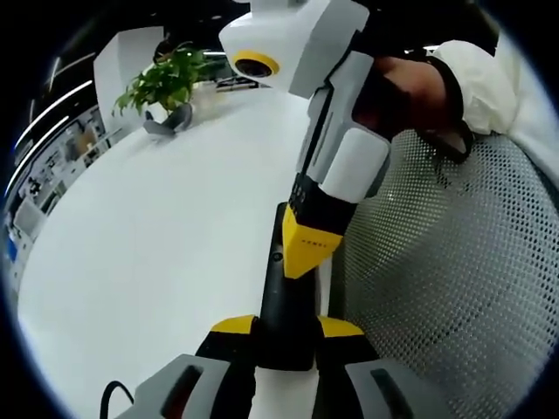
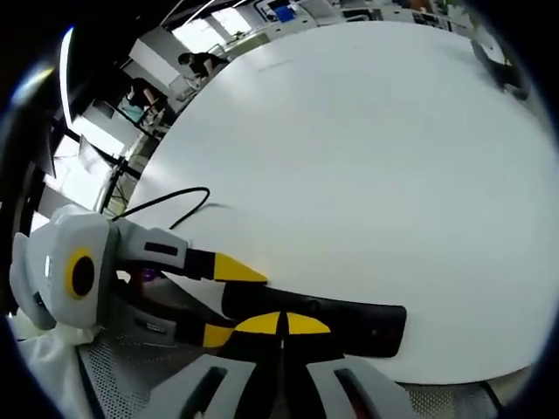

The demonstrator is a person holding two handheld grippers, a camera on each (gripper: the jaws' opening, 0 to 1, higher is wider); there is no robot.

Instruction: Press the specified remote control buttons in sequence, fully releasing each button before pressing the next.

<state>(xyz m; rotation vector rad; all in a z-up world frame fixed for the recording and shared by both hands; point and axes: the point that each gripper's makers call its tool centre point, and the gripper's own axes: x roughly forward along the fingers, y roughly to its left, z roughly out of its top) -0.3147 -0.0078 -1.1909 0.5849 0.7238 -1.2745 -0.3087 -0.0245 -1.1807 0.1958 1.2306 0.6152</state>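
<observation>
A broad white surface fills a bright office room, and the black remote control lying near its edge serves as the landmark for everything here.

Nearest, in the left gripper view, the left claw is clamped on the near end of the remote control, one yellow-tipped jaw on each long side. The remote's long axis runs straight away from this claw. Above the remote's middle, the right claw comes down from the upper right with its yellow tip pressed together, touching or almost touching the button face; I cannot tell whether a button is actually pushed in. A hand in a white sleeve holds that gripper. Right of the remote is a grey mesh chair back, off the surface's edge.

In the right gripper view, the remote control lies crosswise, with the right claw closed and empty directly over it, and the left claw gripping the remote's left end. Beyond the remote, a black cable curls on the surface.

Farthest, beyond the remote's far end, a potted green plant stands.

The right claw is judged the presser, since the left one only steadies.
</observation>
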